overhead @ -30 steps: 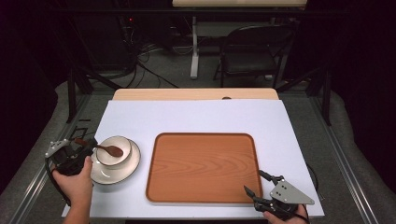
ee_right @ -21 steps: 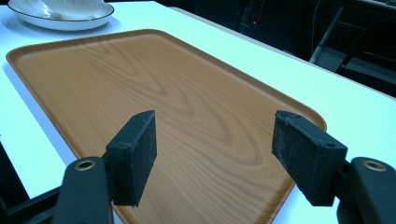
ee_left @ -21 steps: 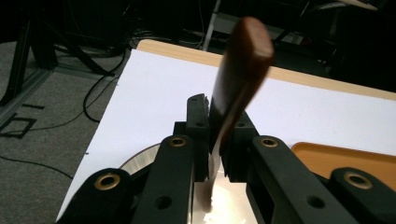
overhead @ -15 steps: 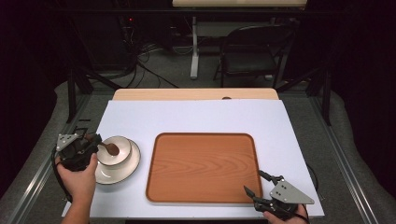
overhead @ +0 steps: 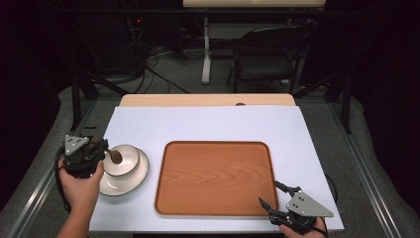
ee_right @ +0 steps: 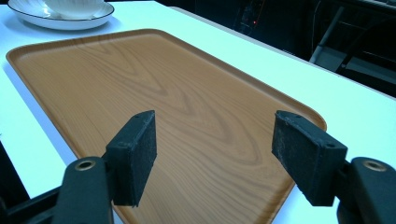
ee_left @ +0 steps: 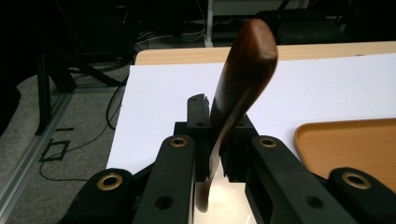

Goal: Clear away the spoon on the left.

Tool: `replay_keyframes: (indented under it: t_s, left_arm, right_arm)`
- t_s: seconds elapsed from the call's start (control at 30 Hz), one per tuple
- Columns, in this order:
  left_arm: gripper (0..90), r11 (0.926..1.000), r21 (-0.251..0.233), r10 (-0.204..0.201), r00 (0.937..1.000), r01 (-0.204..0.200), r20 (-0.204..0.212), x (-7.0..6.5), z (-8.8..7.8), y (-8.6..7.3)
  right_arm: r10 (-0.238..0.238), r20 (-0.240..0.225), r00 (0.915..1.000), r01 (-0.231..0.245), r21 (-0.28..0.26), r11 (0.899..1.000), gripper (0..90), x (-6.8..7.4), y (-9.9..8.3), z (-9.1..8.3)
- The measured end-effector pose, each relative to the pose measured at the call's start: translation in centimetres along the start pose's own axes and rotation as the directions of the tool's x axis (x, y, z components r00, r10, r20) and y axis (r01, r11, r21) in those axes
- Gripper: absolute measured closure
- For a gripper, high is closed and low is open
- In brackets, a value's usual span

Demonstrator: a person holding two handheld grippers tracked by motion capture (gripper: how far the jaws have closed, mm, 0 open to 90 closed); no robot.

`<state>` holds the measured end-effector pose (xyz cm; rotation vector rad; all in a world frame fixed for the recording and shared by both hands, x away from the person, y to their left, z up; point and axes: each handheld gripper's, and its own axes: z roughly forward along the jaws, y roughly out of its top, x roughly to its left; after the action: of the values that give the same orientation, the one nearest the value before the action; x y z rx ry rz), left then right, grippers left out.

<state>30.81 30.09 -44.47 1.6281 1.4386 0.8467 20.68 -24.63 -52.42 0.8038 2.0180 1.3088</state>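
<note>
Lifted off the bowl (overhead: 121,161), spoon (ee_left: 243,79) rides beside tray (overhead: 215,178).

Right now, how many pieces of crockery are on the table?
2: a white bowl at the table's left side, sitting on a white saucer beneath it, just left of the wooden tray. More may be hidden under the bowl.

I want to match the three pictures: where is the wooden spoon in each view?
High view: wooden spoon at left, held over the bowl by the left gripper.
Left gripper view: centre, rising between the jaws.
Right gripper view: not in it.
Shared landmark: the wooden tray.
</note>
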Motion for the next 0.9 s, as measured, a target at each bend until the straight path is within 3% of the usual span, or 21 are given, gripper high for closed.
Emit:
replay_keyframes:
  t_s: [0.37,0.5,0.9]
  left_arm:
    - [84.1,0.9975,0.011,0.070,0.9972,-0.070,0.028,-1.2,-1.5,1.8]
    - [84.1,0.9956,0.034,0.086,0.9952,-0.088,0.047,-1.8,-1.7,2.2]
    - [84.2,0.9916,0.035,0.121,0.9875,-0.125,0.101,-3.4,-2.8,3.3]
  right_arm:
    - [-0.001,0.002,1.0000,0.001,-0.001,1.000,30.8,0.0,0.0,0.0]
    - [-0.002,0.002,1.0000,0.002,-0.002,1.000,30.8,0.0,0.0,0.0]
    - [-0.003,0.002,1.0000,0.003,-0.002,1.000,30.8,0.0,0.0,0.0]
